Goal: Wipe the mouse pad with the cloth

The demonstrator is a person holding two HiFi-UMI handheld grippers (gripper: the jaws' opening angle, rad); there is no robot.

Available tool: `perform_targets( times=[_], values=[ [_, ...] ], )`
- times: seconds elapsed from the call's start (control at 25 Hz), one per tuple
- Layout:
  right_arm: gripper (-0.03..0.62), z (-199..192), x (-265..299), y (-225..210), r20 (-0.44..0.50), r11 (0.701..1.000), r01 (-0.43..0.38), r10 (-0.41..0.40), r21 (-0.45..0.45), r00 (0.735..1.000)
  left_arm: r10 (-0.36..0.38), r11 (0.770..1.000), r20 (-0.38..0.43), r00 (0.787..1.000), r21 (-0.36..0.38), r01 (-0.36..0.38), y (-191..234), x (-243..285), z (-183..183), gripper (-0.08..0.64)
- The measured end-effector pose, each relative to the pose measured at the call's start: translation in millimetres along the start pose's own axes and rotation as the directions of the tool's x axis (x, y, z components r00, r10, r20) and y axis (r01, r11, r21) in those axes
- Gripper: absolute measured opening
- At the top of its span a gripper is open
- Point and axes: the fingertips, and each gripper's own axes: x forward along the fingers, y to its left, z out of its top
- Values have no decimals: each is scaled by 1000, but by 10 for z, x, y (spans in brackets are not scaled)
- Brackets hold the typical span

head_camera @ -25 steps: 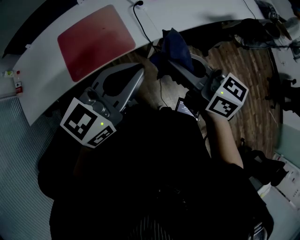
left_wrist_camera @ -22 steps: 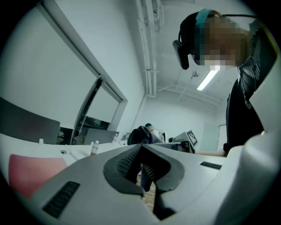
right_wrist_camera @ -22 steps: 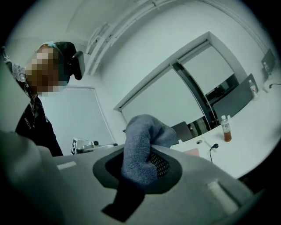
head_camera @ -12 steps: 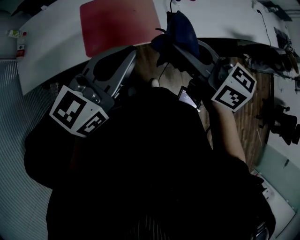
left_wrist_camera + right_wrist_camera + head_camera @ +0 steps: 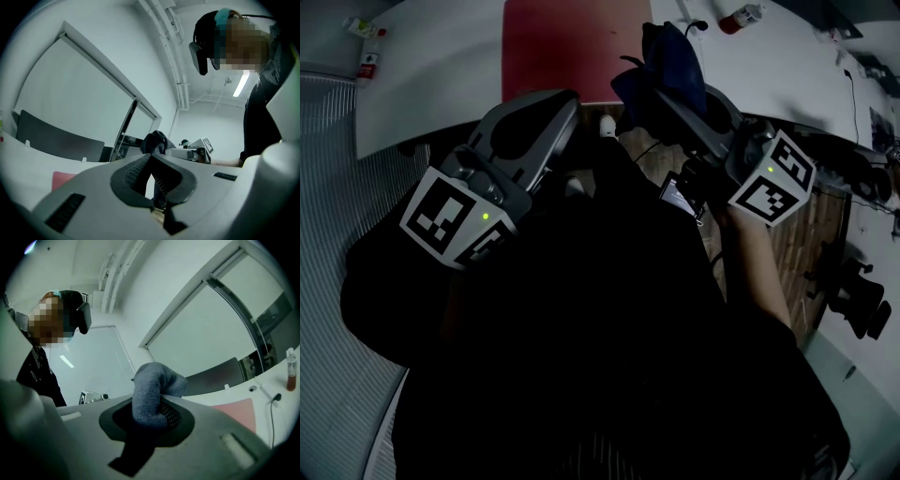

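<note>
The red mouse pad [image 5: 567, 47] lies on the white table [image 5: 441, 66] at the top of the head view. A dark blue cloth [image 5: 661, 61] is bunched in my right gripper [image 5: 661, 94], which is shut on it just off the pad's right corner, near the table's edge. The right gripper view shows the cloth [image 5: 150, 390] standing up between the jaws, with the pad [image 5: 239, 411] beyond. My left gripper [image 5: 568, 97] is shut and empty, its tips at the pad's near edge. In the left gripper view its tips [image 5: 150, 157] meet, with the cloth [image 5: 154, 139] behind them.
A small bottle [image 5: 741, 17] and a black cable [image 5: 686, 23] lie on the table to the right of the pad. Another small item [image 5: 366, 33] sits at the table's far left. Wooden floor [image 5: 787, 244] shows to the right, a ribbed grey surface [image 5: 337, 187] to the left.
The mouse pad has shifted from upper left to top centre of the head view. Both grippers now reach the table's edge. The cloth stays in the right gripper.
</note>
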Motion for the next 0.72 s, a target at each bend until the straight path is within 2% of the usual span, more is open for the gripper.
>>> perform_targets(
  times=[0.16, 0.48, 0.72],
  values=[
    [71, 136, 261, -345, -22, 1000, -8, 8, 2, 1000, 35, 999, 9, 999, -8, -35, 317, 141, 79, 8],
    [71, 347, 462, -382, -59, 995, -95, 95, 9, 994, 114, 994, 32, 993, -12, -113, 411, 166, 309, 8],
    [71, 676, 743, -1039, -106, 987, -162, 163, 16, 981, 175, 984, 45, 983, -35, -174, 893, 725, 480, 8]
  ],
)
